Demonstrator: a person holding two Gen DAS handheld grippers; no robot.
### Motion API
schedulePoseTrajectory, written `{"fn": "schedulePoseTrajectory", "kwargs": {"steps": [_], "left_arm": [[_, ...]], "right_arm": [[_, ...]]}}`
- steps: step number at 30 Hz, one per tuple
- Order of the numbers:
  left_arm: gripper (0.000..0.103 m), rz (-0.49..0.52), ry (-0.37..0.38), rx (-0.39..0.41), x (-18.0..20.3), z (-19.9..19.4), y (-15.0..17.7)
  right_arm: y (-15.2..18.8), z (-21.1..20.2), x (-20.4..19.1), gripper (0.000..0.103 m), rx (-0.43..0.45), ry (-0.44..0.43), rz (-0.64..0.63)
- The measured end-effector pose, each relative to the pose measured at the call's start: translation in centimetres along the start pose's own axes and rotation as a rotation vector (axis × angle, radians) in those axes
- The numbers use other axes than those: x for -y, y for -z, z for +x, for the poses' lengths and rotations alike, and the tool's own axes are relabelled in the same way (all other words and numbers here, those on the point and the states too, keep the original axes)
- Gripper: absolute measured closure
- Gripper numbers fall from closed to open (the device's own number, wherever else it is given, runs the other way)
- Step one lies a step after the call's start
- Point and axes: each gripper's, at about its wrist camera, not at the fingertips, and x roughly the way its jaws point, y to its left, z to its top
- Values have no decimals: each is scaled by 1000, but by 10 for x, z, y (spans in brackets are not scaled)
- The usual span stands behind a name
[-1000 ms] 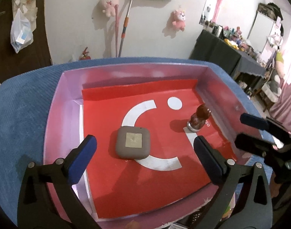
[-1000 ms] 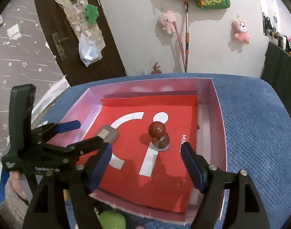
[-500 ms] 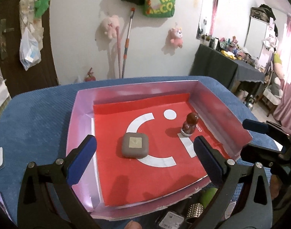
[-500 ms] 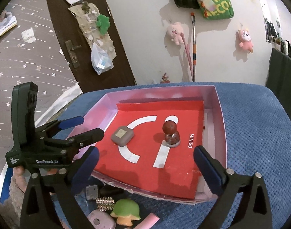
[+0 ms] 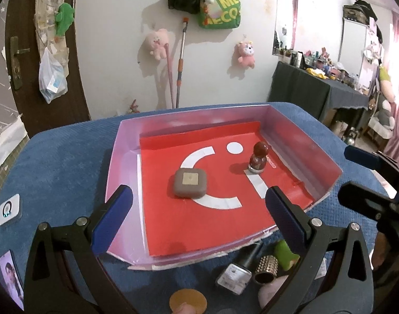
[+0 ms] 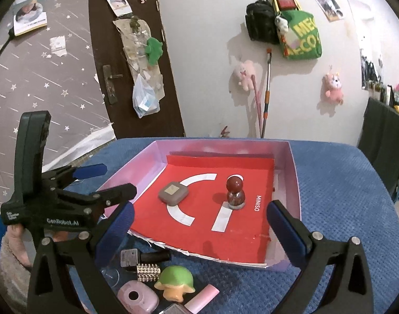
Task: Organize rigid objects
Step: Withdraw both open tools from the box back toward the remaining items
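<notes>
A shallow pink tray with a red liner stands on the blue cushion; it also shows in the right wrist view. Inside it lie a grey square case and an upright dark red bottle with a round cap. Loose items sit in front of the tray: a green turtle toy, a studded metal cylinder, a pink toy camera, a pink tube, a dark bottle. My left gripper and right gripper are open and empty, above the tray's near edge.
A white square tag and a photo card lie on the cushion at the left. A gold round lid lies at the front. The cushion's right side is bare. A wall and a door stand behind.
Both grippers have pulled back and up from the tray. The loose items in front of the tray have come into view. The case and bottle have not moved.
</notes>
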Motion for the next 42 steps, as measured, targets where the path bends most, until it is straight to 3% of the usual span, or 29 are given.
{"fn": "schedulePoseTrajectory", "kwargs": {"steps": [10,15,42], "left_arm": [[0,-99,72,-2,-14,-13,20],[0,-116,52,-8,-17,-25,29],[0,-54,59,-30,9,-51,69]], "right_arm": [[13,-9,-3,0,7,13,31],[24,-11,-12,0,-17,13,-3],[61,-35,-38,0,-65,32,-78]]}}
